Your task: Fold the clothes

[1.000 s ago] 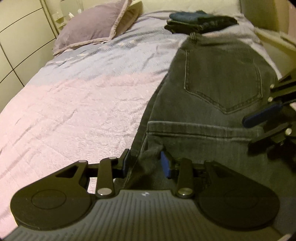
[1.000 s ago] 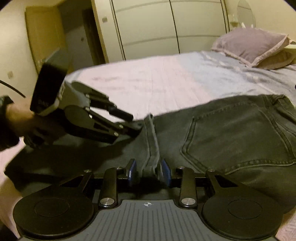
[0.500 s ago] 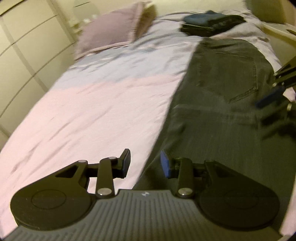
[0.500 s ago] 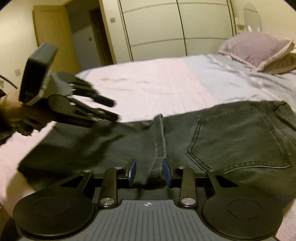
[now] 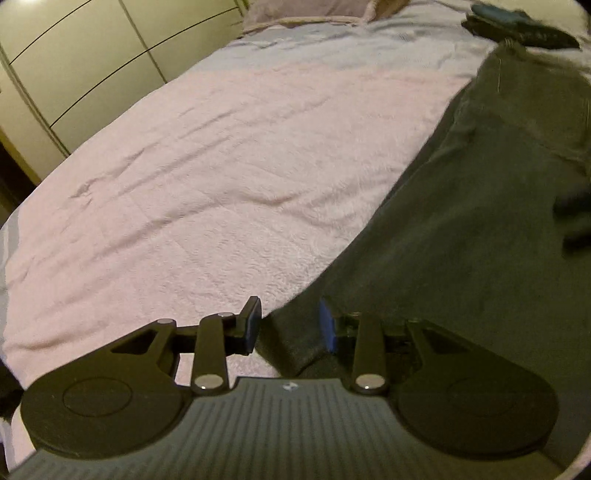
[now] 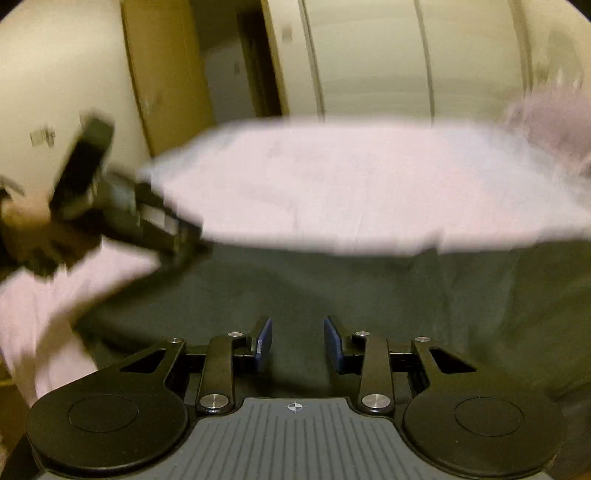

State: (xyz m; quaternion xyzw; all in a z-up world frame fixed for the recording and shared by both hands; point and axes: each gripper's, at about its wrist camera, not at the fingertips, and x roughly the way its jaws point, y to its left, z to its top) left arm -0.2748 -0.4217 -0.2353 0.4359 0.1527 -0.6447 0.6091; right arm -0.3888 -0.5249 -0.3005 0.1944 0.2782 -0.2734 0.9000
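**Dark jeans spread on a pink bed, both tongs parted above them**

We look along our two hand-held tools at a bed covered by a pale pink quilted bedspread point(image 5: 229, 177). A pair of dark grey denim jeans point(image 5: 461, 258) lies flat along the right part of the bed in the left wrist view, reaching from near our tool up toward the head of the bed.

Our left tongs point(image 5: 290, 325) hang at the edge of the jeans, where dark cloth meets pink cover. Their jaws are closing a little, yet a clear gap shows between the blue pads. A fold of denim sits in that gap, but the pads do not press on it.

Our right tongs point(image 6: 297, 343) hover over the middle of the jeans point(image 6: 332, 288). Their blue pads stand apart, with only flat denim seen beyond them, and they hold nothing. This view is heavily blurred. At its left, the other tool point(image 6: 122, 206) shows as a dark smear, carried by a hand point(image 6: 18, 218).

Near the top right of the left wrist view, a small stack of folded dark clothes point(image 5: 517, 24) rests just beyond the jeans. A mauve pillow point(image 5: 310, 11) lies at the head of the bed. Cream wardrobe doors point(image 5: 74, 62) stand beside the bed.
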